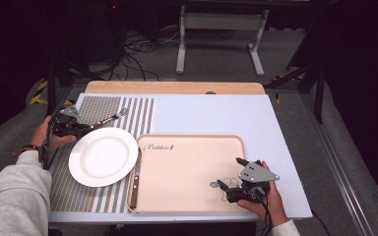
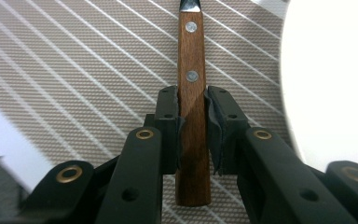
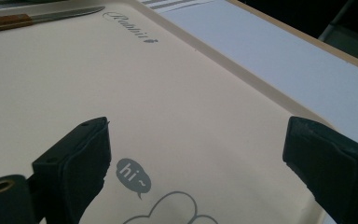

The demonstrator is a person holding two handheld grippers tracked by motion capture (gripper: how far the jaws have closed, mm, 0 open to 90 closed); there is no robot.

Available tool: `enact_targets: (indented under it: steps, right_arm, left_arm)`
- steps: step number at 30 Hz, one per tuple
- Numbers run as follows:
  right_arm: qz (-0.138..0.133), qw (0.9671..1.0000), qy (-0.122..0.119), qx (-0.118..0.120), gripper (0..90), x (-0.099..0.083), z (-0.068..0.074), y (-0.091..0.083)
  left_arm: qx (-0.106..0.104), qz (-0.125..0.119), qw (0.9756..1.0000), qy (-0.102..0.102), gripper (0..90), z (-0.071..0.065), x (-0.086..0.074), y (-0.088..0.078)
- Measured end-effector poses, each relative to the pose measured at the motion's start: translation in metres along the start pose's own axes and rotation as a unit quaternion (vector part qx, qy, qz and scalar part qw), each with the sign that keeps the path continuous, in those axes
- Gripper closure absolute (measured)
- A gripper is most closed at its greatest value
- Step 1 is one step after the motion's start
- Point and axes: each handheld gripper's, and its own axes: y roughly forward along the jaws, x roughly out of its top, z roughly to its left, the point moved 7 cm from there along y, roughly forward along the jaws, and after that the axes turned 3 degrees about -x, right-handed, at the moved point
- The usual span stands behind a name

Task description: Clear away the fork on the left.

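The left tool (image 2: pixel 193 133) pinches the fork's wooden handle (image 2: pixel 192 93) low over the striped placemat (image 2: pixel 74 84), beside the white plate (image 1: pixel 103 156). The fork looks light and stiff, best gripped mid-handle. The right tool (image 3: pixel 196 163) rests spread over the tray (image 3: pixel 168 93).

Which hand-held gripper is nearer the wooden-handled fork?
Left. The left hand-held gripper clamps the wooden-handled fork by its handle; the right hand-held gripper hovers over the beige tray.
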Motion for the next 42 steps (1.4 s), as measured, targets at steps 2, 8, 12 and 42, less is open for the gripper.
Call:
enact_targets:
  steps: [2,8,12,42]
  right_arm:
    - [-0.001,1.0000,-0.001,-0.001,8.5,0.001,0.000,0.000]
    - [-0.007,1.0000,-0.003,-0.002,8.5,0.003,0.000,-0.001]
    - [-0.013,0.9999,-0.008,-0.002,8.5,0.006,0.000,-0.002]
    - [-0.042,0.9990,-0.018,-0.001,8.5,0.023,-0.001,0.001]
  left_arm:
    - [0.025,-0.003,0.9997,0.000,76.3,0.002,0.002,-0.003]
    - [0.058,-0.038,0.9976,-0.010,76.3,-0.002,0.013,-0.013]
    - [0.066,-0.056,0.9961,-0.013,76.4,-0.006,0.017,-0.018]
    - [0.085,-0.171,0.9814,0.009,76.4,-0.068,0.044,-0.066]
